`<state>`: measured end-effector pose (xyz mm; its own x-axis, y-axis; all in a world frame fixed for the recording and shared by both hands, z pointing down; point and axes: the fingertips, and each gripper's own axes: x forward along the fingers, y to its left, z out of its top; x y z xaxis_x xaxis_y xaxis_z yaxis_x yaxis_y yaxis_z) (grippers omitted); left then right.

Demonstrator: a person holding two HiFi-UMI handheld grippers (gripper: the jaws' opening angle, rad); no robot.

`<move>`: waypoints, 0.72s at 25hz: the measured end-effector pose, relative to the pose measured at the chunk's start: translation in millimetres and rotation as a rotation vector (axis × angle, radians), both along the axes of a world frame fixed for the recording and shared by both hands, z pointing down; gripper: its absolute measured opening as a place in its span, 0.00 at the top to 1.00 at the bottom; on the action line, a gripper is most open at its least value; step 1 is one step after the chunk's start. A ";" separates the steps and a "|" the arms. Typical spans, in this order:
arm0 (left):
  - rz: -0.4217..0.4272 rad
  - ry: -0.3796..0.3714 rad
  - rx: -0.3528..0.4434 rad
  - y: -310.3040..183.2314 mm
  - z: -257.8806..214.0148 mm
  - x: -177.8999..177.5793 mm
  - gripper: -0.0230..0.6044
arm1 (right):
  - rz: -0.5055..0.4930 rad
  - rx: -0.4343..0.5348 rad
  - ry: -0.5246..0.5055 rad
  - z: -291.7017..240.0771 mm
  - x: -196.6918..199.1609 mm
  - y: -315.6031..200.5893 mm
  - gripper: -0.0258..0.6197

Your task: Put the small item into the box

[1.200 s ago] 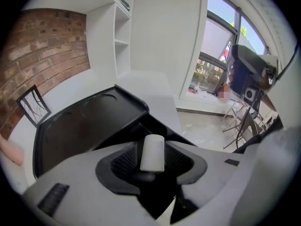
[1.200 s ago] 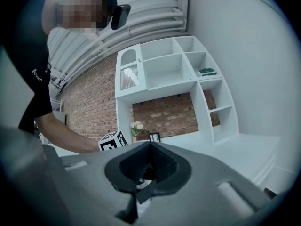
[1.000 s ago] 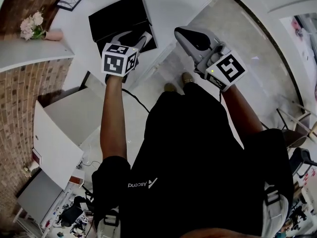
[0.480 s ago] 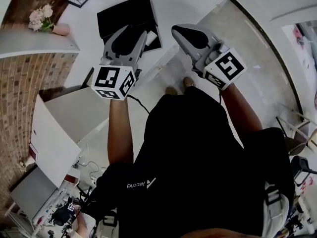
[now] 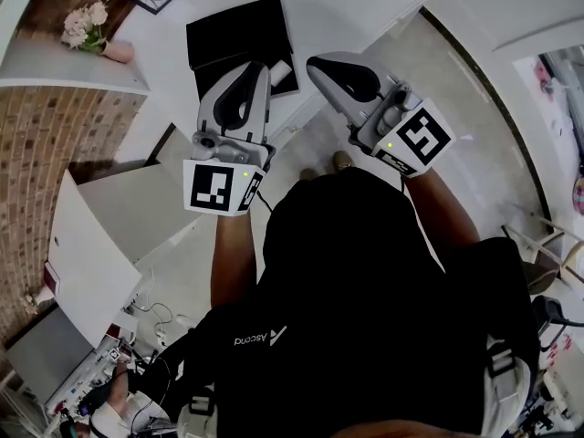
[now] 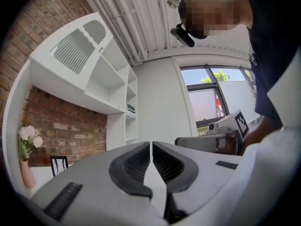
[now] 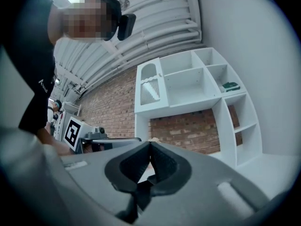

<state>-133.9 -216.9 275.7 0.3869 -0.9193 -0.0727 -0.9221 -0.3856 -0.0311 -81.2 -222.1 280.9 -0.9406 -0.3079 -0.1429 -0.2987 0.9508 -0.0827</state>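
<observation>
Two grippers are held up in front of the person in the black shirt (image 5: 365, 281), above a white table (image 5: 356, 3). At twelve o'clock from the person, the black box (image 5: 233, 30) lies flat on that table. The left gripper (image 6: 150, 146) is at eleven o'clock and points toward the box. Its jaws are closing, down to a thin slit, with nothing between them. The right gripper (image 7: 150, 146) is at one o'clock, its jaw tips pressed together on nothing. The small item (image 5: 282, 71), a white piece, lies at the box's five o'clock corner. I can't tell from here whether it sits inside the box or just beside it. Compared with a second ago, the left gripper has drawn back toward the person. Its marker cube (image 5: 222, 186) is now nearer the chest, while the right gripper has hardly shifted.
</observation>
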 end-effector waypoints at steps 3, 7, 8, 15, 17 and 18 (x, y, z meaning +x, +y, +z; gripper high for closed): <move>-0.003 -0.013 0.021 8.0 -4.1 4.6 0.97 | -0.030 0.041 -0.007 -8.4 -3.3 16.8 0.96; 0.009 -0.017 0.028 17.0 -5.6 9.9 0.97 | -0.036 0.066 0.002 -9.6 -5.9 28.7 0.96; 0.012 -0.016 0.033 18.4 -7.1 10.9 0.97 | -0.035 0.068 0.004 -10.0 -6.4 29.9 0.96; 0.025 -0.008 0.048 23.2 -12.7 12.5 0.97 | -0.020 0.079 0.019 -11.4 -6.3 34.3 0.96; 0.033 -0.008 0.051 24.0 -12.8 14.3 0.97 | -0.013 0.081 0.023 -11.1 -5.6 34.5 0.96; 0.037 -0.008 0.051 24.4 -12.7 15.0 0.97 | -0.012 0.080 0.023 -11.4 -5.6 34.6 0.96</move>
